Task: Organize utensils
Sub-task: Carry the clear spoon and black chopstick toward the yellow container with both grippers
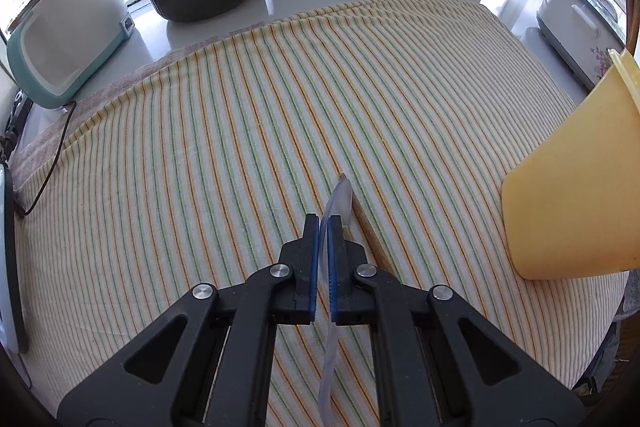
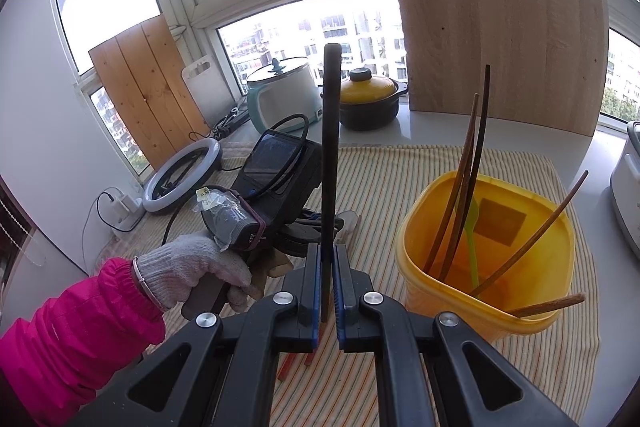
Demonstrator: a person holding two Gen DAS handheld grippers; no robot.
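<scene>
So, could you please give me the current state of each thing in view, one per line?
Left gripper: shut on clear plastic spoon, over the striped cloth.
Right gripper: shut on dark flat utensil, held upright.
Yellow tub: open, upright, holding chopsticks and a green utensil.
Casserole pot: lid on.
Rice cooker: lid on.
Wooden chopstick: lying on cloth.

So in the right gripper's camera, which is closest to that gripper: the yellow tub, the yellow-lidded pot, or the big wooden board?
From the right gripper:
1. Yellow tub, just to its right on the striped cloth.
2. Yellow-lidded pot, far back on the counter, near centre.
3. Wooden board, leaning at the window, back right, slightly behind the pot.
</scene>
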